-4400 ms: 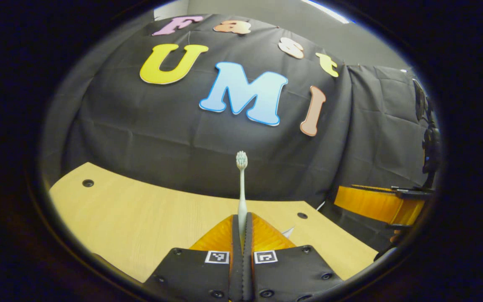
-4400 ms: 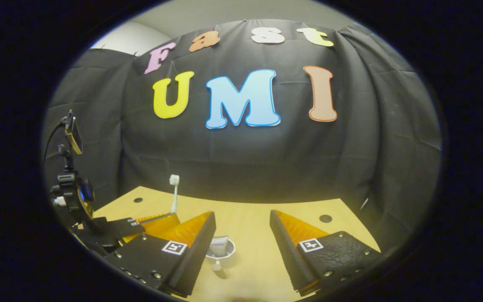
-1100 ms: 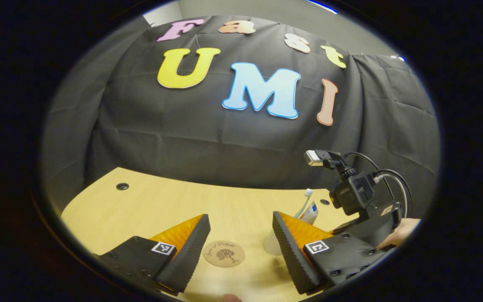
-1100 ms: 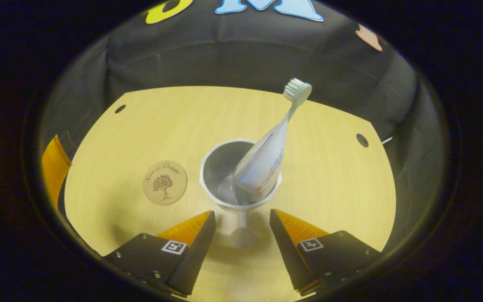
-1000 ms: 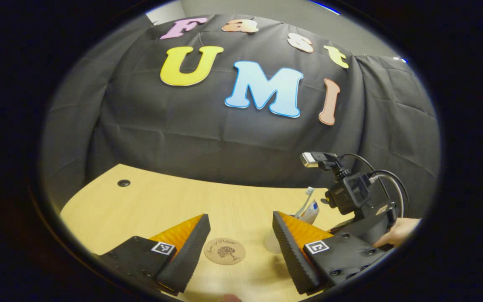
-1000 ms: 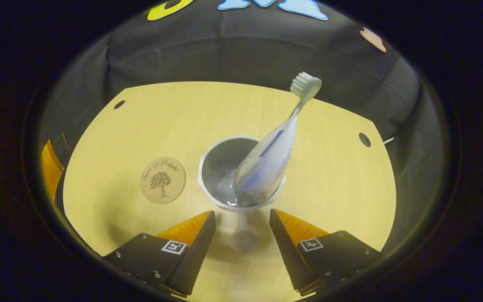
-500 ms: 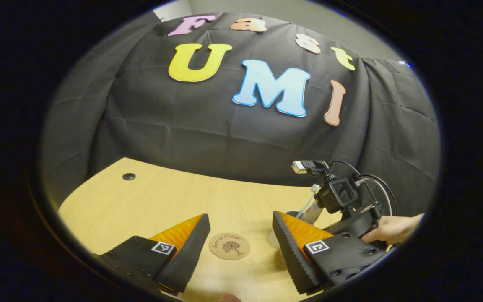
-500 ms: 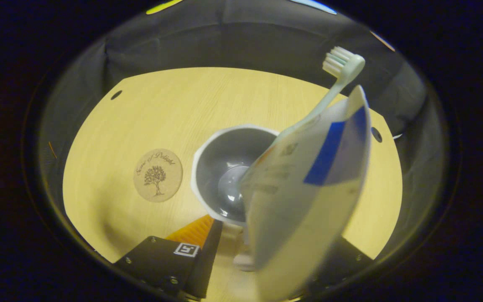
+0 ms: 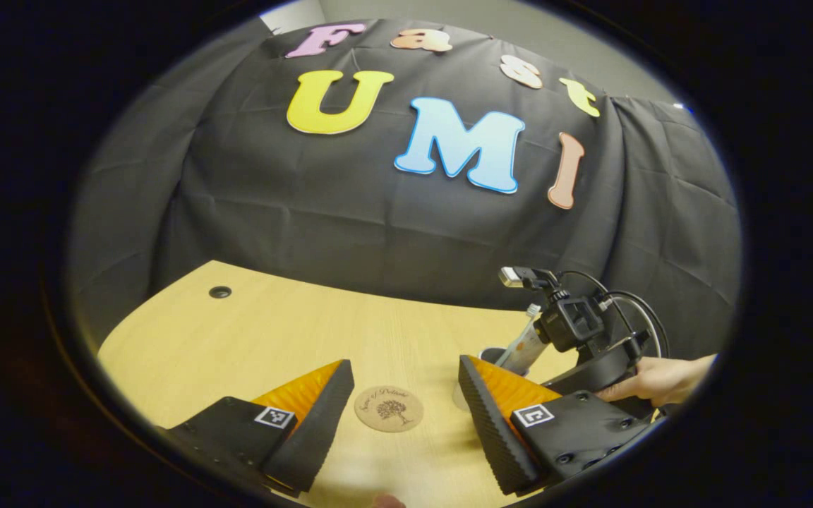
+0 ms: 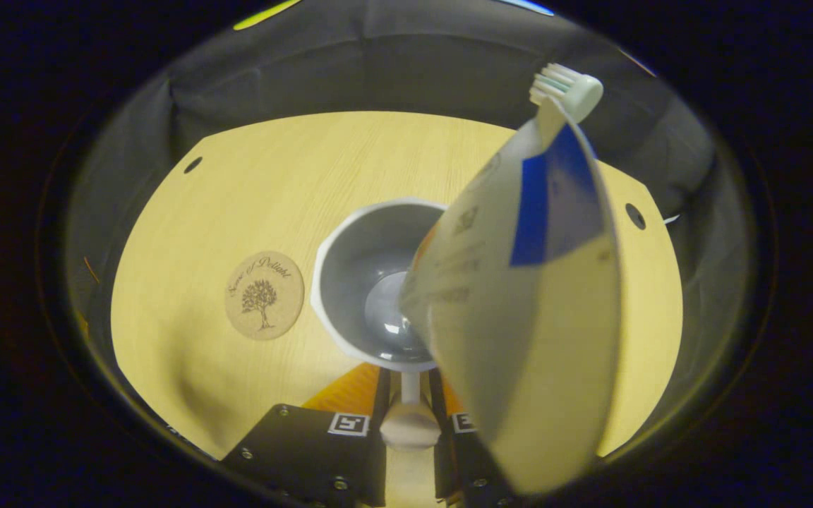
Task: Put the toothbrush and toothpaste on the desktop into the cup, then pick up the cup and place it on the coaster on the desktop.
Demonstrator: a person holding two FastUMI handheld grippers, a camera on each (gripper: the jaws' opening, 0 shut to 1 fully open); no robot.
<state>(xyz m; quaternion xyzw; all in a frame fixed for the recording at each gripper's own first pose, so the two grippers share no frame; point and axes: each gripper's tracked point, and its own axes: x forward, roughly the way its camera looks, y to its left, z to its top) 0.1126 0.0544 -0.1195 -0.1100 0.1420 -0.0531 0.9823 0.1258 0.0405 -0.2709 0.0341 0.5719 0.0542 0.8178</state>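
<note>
In the right gripper view, the right gripper [image 10: 410, 398] is closed on the thin stem of the cup [image 10: 368, 296], one finger pressing on each side of it, just above the rounded foot. The cup's pale bowl opens directly ahead of the fingers, its grey inside showing. The toothpaste [image 10: 526, 303] stands in the bowl and leans toward the camera and to the right of the fingers, so large in the view that it hides part of the rim and part of the right-hand finger. The toothbrush [image 10: 563, 88] is in the cup too; its bristled head pokes out past the far end of the tube, high and to the right. The coaster [image 10: 264, 295], a round cork disc with a tree printed on it, lies flat on the table [image 10: 251, 190] ahead and to the left of the gripper, just beside the cup and apart from it.

In the left gripper view, the left gripper [image 9: 403, 416] is wide open and holds nothing. The coaster [image 9: 388, 408] lies on the table [image 9: 251, 331] between its two fingers, a little ahead of them. Farther ahead and to the right, beyond the right-hand finger, the cup [image 9: 492, 354] is partly hidden, with the toothpaste [image 9: 523, 346] rising from it. Just to the right of that are the right gripper's camera mount [image 9: 576, 321] and the hand [image 9: 650, 377] that holds it.
</note>
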